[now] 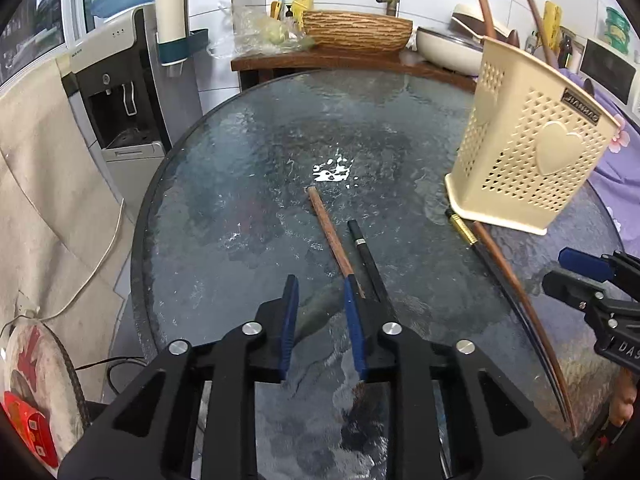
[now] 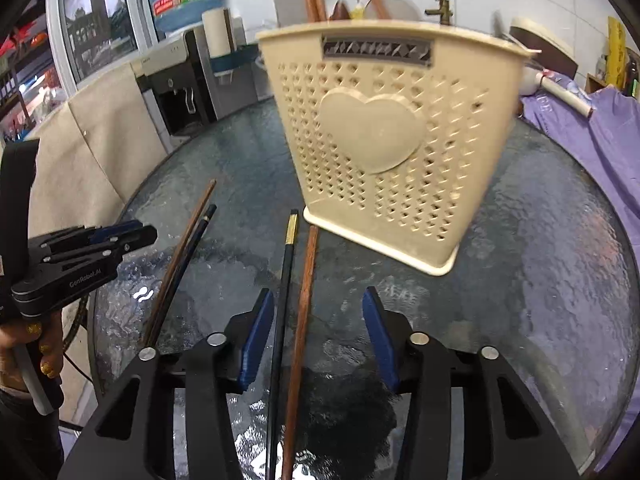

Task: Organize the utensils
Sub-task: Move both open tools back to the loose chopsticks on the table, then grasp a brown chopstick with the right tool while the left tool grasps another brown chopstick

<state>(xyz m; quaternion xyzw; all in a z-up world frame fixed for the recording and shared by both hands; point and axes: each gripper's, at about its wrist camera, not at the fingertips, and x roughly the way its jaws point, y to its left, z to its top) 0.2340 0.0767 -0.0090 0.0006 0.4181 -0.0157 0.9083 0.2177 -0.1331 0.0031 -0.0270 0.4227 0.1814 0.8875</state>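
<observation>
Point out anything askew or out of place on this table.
Four chopsticks lie loose on the glass table instead of in the beige holder: one pair by the left gripper, another pair between the right gripper's pads.

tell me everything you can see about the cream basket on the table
The cream basket looks like plastic, its walls perforated with small holes, a raised heart on two sides and a dark nameplate near the rim. It stands upright on the glass table, flaring upward, with long brown sticks rising from it. A black gold-banded chopstick and a brown one end at its base.

Four chopsticks [image 2: 298, 320] flat on glass; cream perforated holder [image 2: 384, 148] upright.
</observation>
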